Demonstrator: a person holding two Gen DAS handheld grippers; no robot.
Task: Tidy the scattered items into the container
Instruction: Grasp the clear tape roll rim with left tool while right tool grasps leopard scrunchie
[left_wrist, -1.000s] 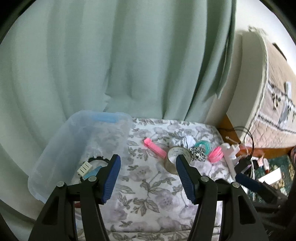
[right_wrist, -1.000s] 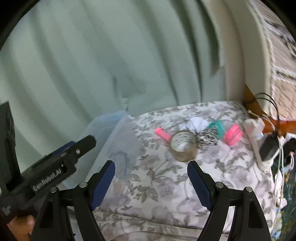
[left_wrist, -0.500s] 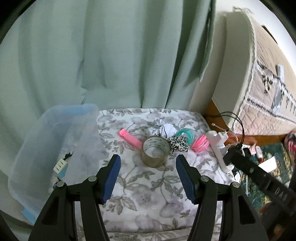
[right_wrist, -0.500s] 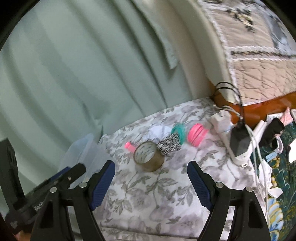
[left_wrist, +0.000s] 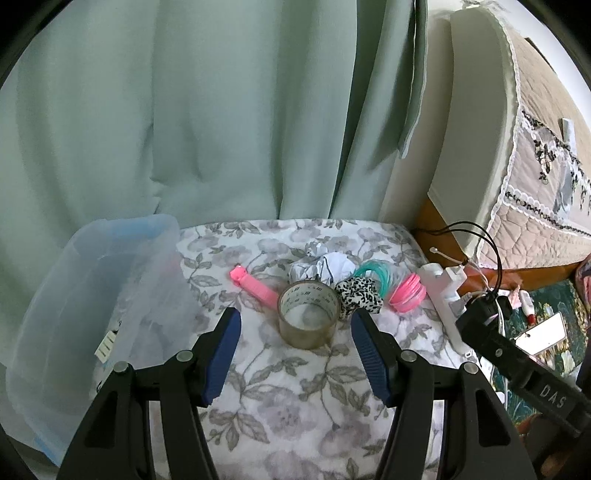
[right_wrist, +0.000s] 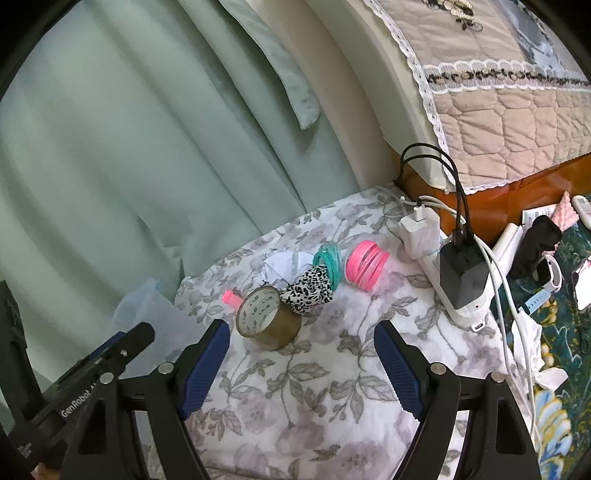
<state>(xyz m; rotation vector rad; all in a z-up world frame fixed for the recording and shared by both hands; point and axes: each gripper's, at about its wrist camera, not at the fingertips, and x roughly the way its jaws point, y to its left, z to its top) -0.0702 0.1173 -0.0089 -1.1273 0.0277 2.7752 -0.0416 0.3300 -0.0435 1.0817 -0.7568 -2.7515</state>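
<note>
A roll of brown tape (left_wrist: 308, 314) stands on the floral cloth, just ahead of my open, empty left gripper (left_wrist: 295, 350). Behind it lie a pink clip (left_wrist: 253, 284), crumpled white paper (left_wrist: 321, 266), a leopard scrunchie (left_wrist: 360, 297), a teal hair coil (left_wrist: 376, 275) and a pink hair coil (left_wrist: 408, 293). The clear plastic container (left_wrist: 74, 295) sits at the left with a few small items inside. My right gripper (right_wrist: 301, 363) is open and empty, near the tape (right_wrist: 267, 317), the scrunchie (right_wrist: 310, 290) and the pink coil (right_wrist: 365, 269).
A white power strip (right_wrist: 458, 280) with black and white chargers and cables lies along the cloth's right edge. A green curtain (left_wrist: 221, 129) hangs behind. A bed with a quilted cover (right_wrist: 498, 92) stands at the right. Small items lie on the patterned floor (right_wrist: 554, 258).
Both grippers have swung to the right, away from the container. The tape roll and the scattered items now sit centred ahead of the left gripper. Nothing has been picked up.
</note>
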